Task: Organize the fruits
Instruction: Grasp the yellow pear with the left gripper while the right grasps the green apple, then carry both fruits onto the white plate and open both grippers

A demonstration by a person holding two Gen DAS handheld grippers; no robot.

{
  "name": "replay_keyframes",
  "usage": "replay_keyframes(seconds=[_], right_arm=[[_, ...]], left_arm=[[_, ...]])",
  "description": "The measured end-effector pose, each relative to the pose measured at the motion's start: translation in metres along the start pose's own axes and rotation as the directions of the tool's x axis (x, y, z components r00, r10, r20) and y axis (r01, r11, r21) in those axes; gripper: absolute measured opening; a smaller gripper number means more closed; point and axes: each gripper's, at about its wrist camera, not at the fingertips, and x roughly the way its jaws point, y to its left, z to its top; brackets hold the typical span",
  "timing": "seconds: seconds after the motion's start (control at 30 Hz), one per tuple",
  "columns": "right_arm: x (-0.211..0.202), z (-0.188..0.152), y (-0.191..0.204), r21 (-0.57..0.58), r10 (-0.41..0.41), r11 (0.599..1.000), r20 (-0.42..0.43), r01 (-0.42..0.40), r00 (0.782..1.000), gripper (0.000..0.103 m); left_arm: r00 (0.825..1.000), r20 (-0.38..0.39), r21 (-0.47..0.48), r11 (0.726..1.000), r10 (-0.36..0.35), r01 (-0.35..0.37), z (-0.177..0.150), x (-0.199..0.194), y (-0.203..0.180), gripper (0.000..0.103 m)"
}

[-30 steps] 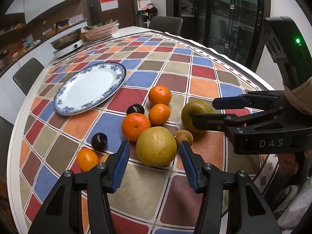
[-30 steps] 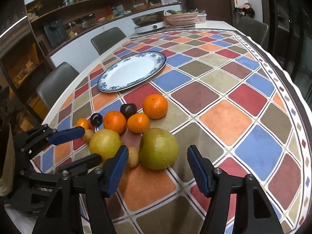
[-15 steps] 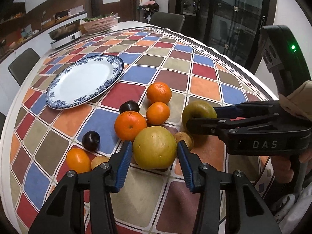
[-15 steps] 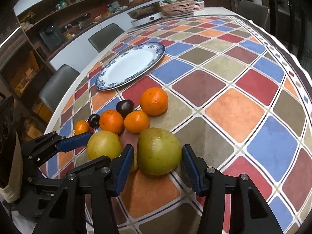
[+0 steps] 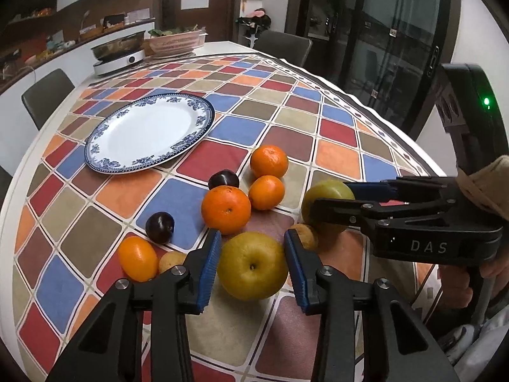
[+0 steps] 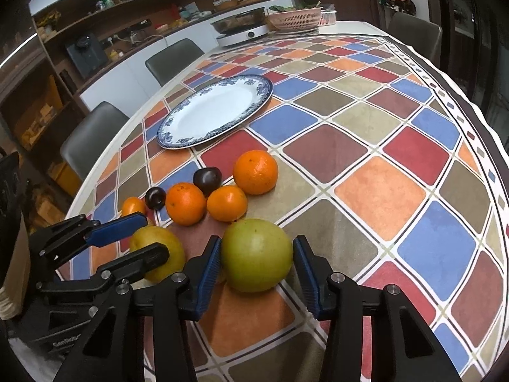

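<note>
The left tool [image 5: 252, 265] has its blue pads against both sides of a yellow pear [image 5: 253, 265], gripping it on the checkered bench [image 5: 346, 156]. The right tool [image 6: 257, 264] is likewise closed around a green pear [image 6: 257, 254], pads touching each flank. In the left wrist view the oranges [image 5: 226, 205] and two dark plums [image 5: 160, 226] cluster at about 11 o'clock of the yellow pear, a small brown fruit [image 5: 304, 235] sits just beside it at 2 o'clock, and a blue-rimmed plate [image 5: 149, 132] lies farther off at 11 o'clock, apart from the fruit.
</note>
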Motion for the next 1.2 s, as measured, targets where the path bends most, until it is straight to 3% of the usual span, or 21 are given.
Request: replay_keyframes(seconds=[0.47, 0.8, 1.2], right_arm=[[0.004, -0.006, -0.001, 0.001, -0.021, 1.000, -0.057, 0.021, 0.998, 0.047], [-0.005, -0.004, 0.004, -0.020, -0.043, 0.999, -0.016, 0.043, 0.999, 0.046], [0.004, 0.068, 0.038, -0.169, 0.014, 0.986, 0.035, -0.008, 0.999, 0.046]], left_arm=[[0.997, -0.069, -0.015, 0.999, -0.036, 0.035, -0.013, 0.003, -0.002, 0.049], [1.000, -0.019, -0.049, 0.999, -0.009, 0.008, -0.005, -0.009, 0.008, 0.047], [0.997, 0.040, -0.105, 0.992, 0.073, -0.068, 0.051, -0.014, 0.061, 0.047]])
